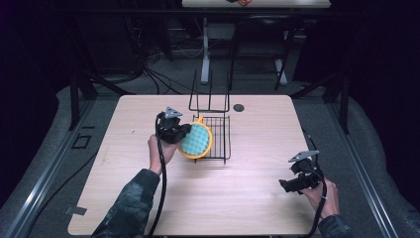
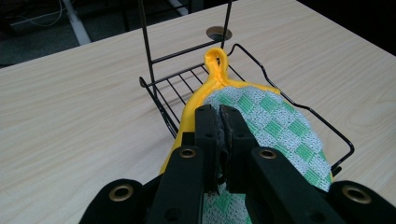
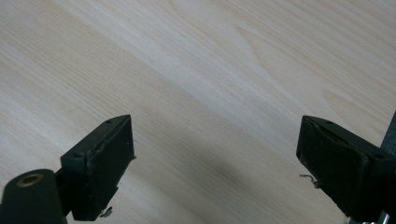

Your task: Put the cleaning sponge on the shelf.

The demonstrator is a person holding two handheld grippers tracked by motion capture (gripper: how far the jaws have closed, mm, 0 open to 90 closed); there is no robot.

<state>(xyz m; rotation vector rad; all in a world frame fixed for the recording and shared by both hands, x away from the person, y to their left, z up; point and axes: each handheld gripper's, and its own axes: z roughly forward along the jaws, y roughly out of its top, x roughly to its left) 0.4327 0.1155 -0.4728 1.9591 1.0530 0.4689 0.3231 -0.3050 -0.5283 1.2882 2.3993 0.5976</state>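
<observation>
A pale wood-grain surface (image 1: 247,198) has a round dark cable hole (image 1: 238,107) near its far edge. Beyond it, cables (image 1: 163,79) lie across the grey floor (image 1: 257,79).

Yellow-edged pot holder (image 2: 275,126) checked green and white; black wire rack (image 2: 187,84); pale wood table (image 2: 70,116).

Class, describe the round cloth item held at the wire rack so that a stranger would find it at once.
On the pale wooden table, look to the black wire rack near the far middle. At its left edge, pinched in the left gripper, is a round green-and-white checked pot holder, alone in having a yellow rim and loop.
</observation>
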